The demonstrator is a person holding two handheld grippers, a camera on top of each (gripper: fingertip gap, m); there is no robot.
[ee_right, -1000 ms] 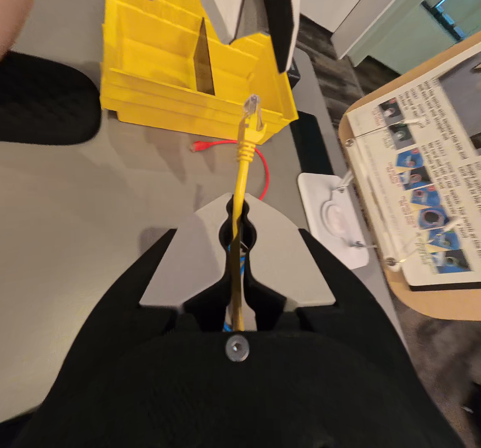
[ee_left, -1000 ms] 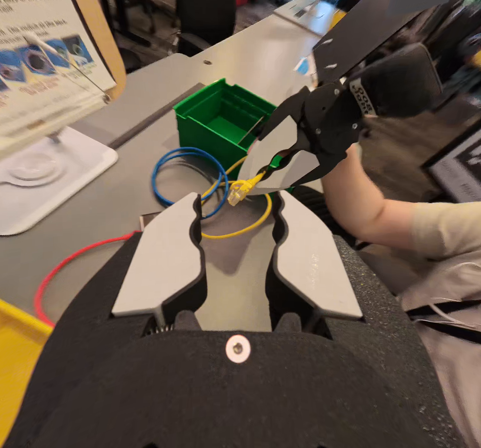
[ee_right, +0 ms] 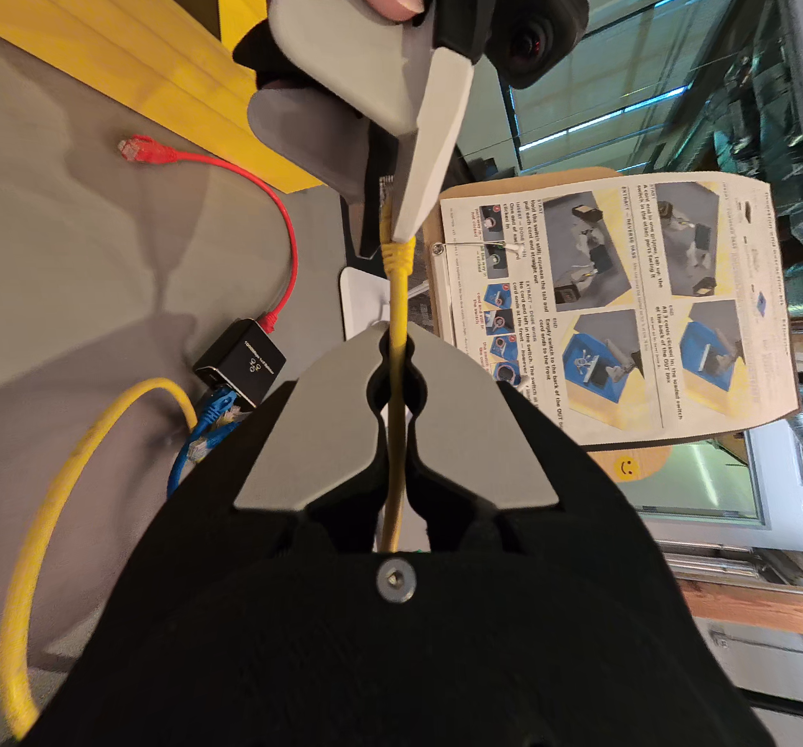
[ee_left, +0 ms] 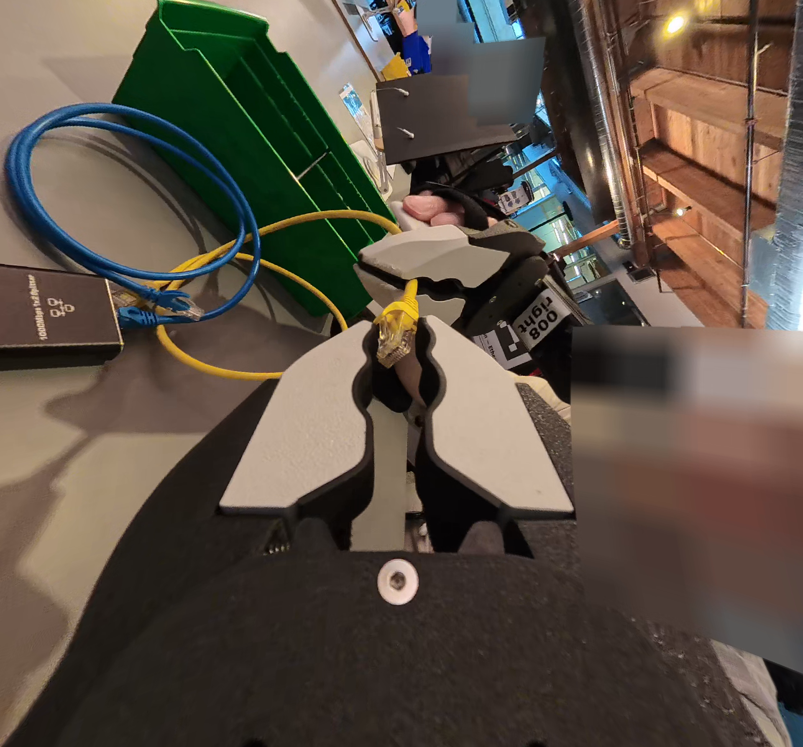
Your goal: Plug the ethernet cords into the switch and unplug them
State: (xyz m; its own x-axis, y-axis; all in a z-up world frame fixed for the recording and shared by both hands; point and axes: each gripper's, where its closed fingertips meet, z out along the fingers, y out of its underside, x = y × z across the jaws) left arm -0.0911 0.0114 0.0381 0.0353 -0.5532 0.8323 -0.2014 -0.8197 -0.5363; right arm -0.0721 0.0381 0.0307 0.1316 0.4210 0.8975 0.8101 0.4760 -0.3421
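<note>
My right gripper (ee_right: pixel 396 331) is shut on the yellow ethernet cord (ee_right: pixel 397 292) a short way behind its plug. My left gripper (ee_left: pixel 397 331) is shut on that yellow plug (ee_left: pixel 394 335), tip to tip with the right gripper (ee_left: pixel 410 281). The right wrist view shows the left gripper (ee_right: pixel 391 222) pinching the plug from above. The black switch (ee_left: pixel 56 313) lies on the grey table with a blue cord (ee_left: pixel 130 205) plugged in. In the right wrist view the switch (ee_right: pixel 241 363) also holds a red cord (ee_right: pixel 291 248), whose other plug (ee_right: pixel 134 150) lies loose.
A green bin (ee_left: pixel 243 153) stands behind the cords. A yellow bin (ee_right: pixel 108 31) stands beyond the red cord. An instruction board (ee_right: pixel 608 313) on a white stand is to the right. A person's fingers hold each gripper's handle. Both grippers' tips are close together, under 4 cm apart.
My left gripper was open and short of the yellow plug; it has moved in and shut on it. Both grippers have rolled and risen, so the views are tilted.
</note>
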